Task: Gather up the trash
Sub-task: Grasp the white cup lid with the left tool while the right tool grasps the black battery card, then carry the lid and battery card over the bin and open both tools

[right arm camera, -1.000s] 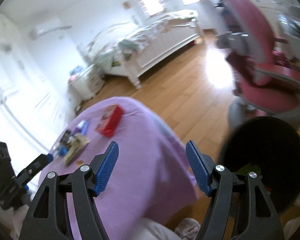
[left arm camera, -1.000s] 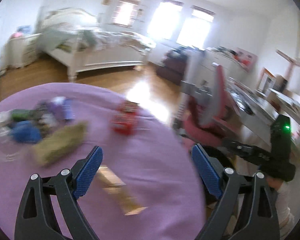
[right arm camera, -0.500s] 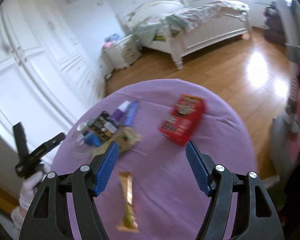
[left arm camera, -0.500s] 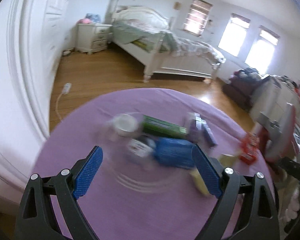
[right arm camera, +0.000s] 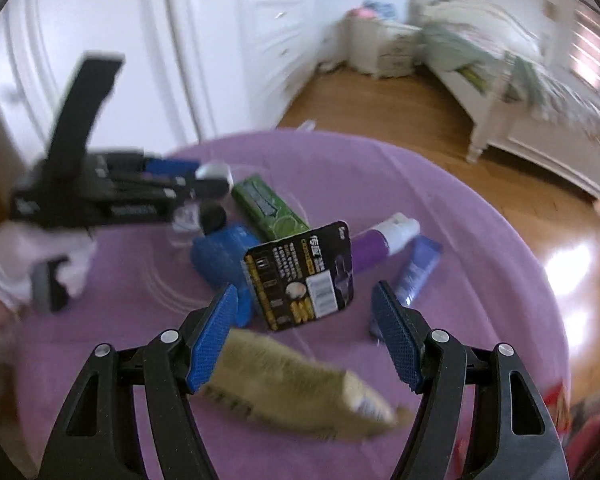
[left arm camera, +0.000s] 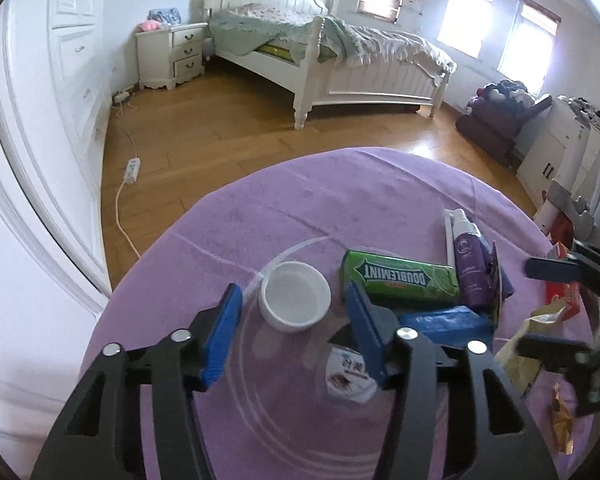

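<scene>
A pile of trash lies on the round purple table (left arm camera: 340,200). My left gripper (left arm camera: 296,320) is open, its jaws either side of a clear plastic bottle with a white cap (left arm camera: 295,300). Beside it lie a green Doublemint gum box (left arm camera: 400,280), a blue packet (left arm camera: 448,326) and a purple spray bottle (left arm camera: 468,256). My right gripper (right arm camera: 304,332) is open above a tan wrapper (right arm camera: 300,392), close to a black battery card (right arm camera: 304,276) standing on edge. The left gripper also shows in the right wrist view (right arm camera: 172,184).
A red box (left arm camera: 564,284) and a small gold wrapper (left arm camera: 562,420) lie at the table's right side. A purple tube (right arm camera: 416,268) lies near the spray bottle. A bed (left arm camera: 340,64), a nightstand (left arm camera: 172,56) and white wardrobe doors (right arm camera: 220,40) stand around the wooden floor.
Both grippers have swung left and down towards the trash pile. My left gripper's jaws have narrowed around the clear bottle. My right gripper has come down over the tan wrapper.
</scene>
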A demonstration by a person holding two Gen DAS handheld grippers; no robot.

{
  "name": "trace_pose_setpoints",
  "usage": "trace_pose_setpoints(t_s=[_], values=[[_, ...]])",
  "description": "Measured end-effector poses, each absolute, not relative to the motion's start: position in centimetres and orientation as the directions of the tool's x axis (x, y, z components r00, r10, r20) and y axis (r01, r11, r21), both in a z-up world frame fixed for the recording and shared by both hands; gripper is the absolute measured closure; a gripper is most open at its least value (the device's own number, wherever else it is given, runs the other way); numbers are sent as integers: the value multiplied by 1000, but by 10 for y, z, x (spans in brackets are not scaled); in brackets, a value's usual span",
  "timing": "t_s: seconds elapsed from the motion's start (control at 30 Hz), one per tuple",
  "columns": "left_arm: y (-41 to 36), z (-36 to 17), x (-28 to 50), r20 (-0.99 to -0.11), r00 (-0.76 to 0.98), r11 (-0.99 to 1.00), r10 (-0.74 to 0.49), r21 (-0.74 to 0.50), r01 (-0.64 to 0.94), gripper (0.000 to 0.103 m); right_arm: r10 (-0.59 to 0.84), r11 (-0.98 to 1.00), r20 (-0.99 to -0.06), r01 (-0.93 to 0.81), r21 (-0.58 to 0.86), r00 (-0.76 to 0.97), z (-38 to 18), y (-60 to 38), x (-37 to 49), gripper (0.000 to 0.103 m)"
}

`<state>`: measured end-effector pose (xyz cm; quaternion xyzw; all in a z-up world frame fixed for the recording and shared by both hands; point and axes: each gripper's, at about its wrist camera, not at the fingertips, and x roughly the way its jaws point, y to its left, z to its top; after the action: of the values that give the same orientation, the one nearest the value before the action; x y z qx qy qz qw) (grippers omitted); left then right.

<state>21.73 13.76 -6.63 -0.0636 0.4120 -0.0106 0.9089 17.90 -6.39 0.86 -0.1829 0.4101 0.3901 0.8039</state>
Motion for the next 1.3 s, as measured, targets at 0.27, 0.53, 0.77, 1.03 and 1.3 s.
trace_pose_setpoints(t_s=[0.27, 0.53, 0.77, 1.03, 1.3], values=[[131, -71, 223, -763, 642, 993, -77, -115, -17, 66, 533, 541, -807, -836, 95, 253, 2, -51, 205, 32], [130, -67, 209, -735, 668, 986, -113, -167, -17, 67, 544, 564, -788, -821, 88, 289, 16, -54, 191, 39], [110, -33, 159, -639, 743, 970, -199, -237, 57, 67, 667, 661, -644, -696, 281, 374, 63, -119, 162, 39], [41, 9, 109, -527, 779, 931, -340, -304, 201, 67, 709, 701, -455, -478, 529, 538, 101, -242, 105, 39], [-66, 24, 85, -486, 710, 859, -510, -328, 393, 67, 544, 773, -378, -273, 573, 749, 107, -369, 14, 39]])
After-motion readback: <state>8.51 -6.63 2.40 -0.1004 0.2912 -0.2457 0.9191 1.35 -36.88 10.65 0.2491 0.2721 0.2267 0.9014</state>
